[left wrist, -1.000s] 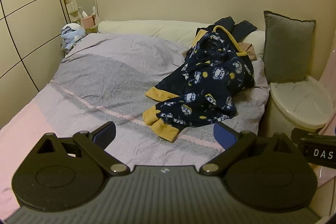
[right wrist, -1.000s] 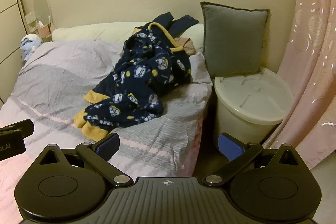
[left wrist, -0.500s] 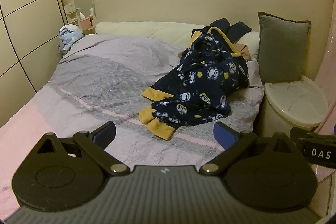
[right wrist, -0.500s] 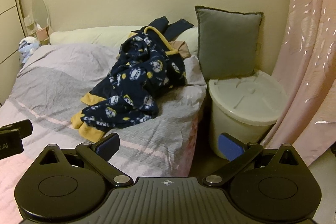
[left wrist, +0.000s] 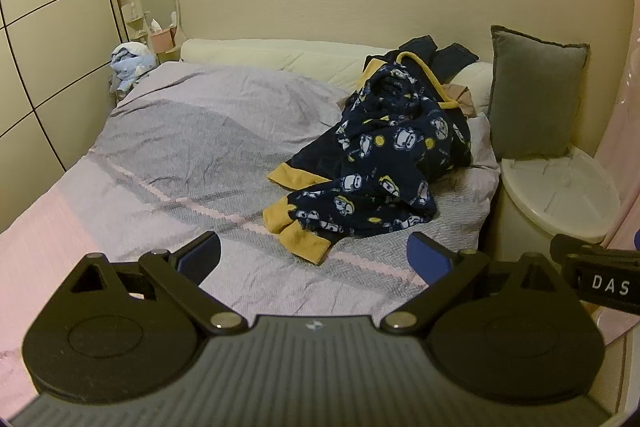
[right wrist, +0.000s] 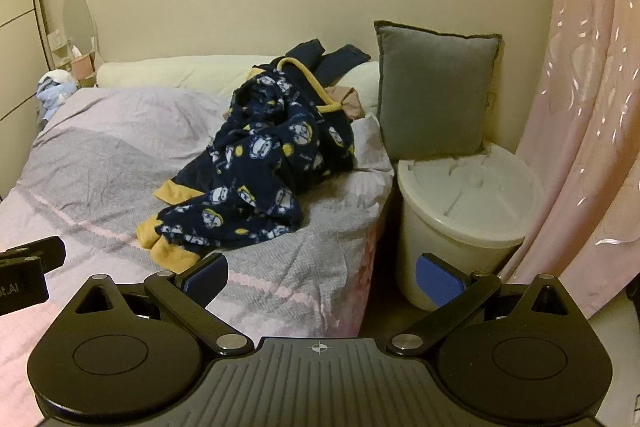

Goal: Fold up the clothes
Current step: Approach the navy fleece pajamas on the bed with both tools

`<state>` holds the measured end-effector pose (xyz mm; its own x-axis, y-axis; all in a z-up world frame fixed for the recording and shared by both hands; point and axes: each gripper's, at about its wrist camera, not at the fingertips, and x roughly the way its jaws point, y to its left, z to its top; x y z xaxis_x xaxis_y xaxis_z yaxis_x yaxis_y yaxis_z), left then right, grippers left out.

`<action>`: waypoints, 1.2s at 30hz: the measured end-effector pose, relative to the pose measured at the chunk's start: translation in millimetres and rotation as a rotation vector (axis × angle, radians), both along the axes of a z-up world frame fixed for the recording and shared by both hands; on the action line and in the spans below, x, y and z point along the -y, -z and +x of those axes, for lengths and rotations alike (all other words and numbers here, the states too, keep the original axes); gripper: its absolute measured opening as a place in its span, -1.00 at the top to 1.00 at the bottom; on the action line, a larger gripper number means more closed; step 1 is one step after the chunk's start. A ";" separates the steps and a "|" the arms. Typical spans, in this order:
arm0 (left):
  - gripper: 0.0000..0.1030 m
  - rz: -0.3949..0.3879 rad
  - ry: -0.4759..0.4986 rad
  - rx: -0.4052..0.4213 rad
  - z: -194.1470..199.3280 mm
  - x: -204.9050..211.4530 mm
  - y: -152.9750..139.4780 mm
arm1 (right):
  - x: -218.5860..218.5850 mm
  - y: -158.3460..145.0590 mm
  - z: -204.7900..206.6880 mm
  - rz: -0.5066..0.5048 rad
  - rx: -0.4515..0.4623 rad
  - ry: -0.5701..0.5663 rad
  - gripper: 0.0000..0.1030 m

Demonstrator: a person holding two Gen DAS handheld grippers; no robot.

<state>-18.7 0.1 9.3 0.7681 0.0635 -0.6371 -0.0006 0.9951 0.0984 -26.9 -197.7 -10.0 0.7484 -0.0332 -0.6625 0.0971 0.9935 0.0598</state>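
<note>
A crumpled navy garment with a cartoon print and mustard-yellow cuffs [left wrist: 384,163] lies in a heap on the right side of the bed; it also shows in the right wrist view [right wrist: 264,163]. More dark clothing [left wrist: 440,55] lies behind it by the pillows. My left gripper [left wrist: 314,257] is open and empty, held above the bed's near part, well short of the garment. My right gripper [right wrist: 322,277] is open and empty, over the bed's right edge.
The bed has a grey and pink striped cover [left wrist: 180,155]. A grey cushion [right wrist: 436,91] stands on a white lidded bin [right wrist: 464,219] to the right of the bed. A pink curtain [right wrist: 592,131] hangs at far right. Wardrobe doors [left wrist: 48,47] are on the left.
Both grippers have drawn back a little from the bed, so the garment looks smaller and farther. Both stay open and empty.
</note>
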 end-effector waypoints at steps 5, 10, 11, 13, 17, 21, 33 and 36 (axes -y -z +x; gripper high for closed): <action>-0.91 -0.008 -0.001 -0.001 -1.8 -6.1 3.1 | -8.2 1.0 -0.5 -0.008 0.005 0.002 -1.00; -0.91 -0.014 -0.003 -0.002 -5.0 -14.1 7.4 | -13.8 -0.2 1.4 -0.016 0.007 0.002 -1.00; -0.91 -0.015 -0.004 -0.003 -4.6 -14.7 7.5 | -14.7 -0.8 2.0 -0.017 0.008 0.002 -0.99; -0.91 -0.018 -0.007 -0.004 -4.9 -17.1 8.9 | -15.7 -0.9 2.6 -0.022 0.010 0.000 -1.00; -0.91 -0.024 -0.008 -0.011 -3.5 -22.2 10.6 | -17.3 0.9 4.3 -0.029 0.007 0.001 -0.99; -0.91 -0.025 -0.006 -0.025 0.0 -24.7 13.9 | -18.6 2.7 6.3 -0.035 0.002 0.002 -0.99; -0.91 -0.035 -0.020 -0.067 29.2 -28.5 24.8 | -18.7 9.3 33.3 -0.059 -0.018 -0.014 -1.00; -0.91 -0.040 -0.031 -0.081 40.5 -28.6 30.7 | -17.9 12.4 43.6 -0.065 -0.026 -0.022 -0.99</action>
<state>21.8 28.6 -21.4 0.7118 0.0593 -0.6998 -0.0251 0.9979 0.0591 16.7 -179.8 -22.4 0.7319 -0.0605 -0.6787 0.0758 0.9971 -0.0070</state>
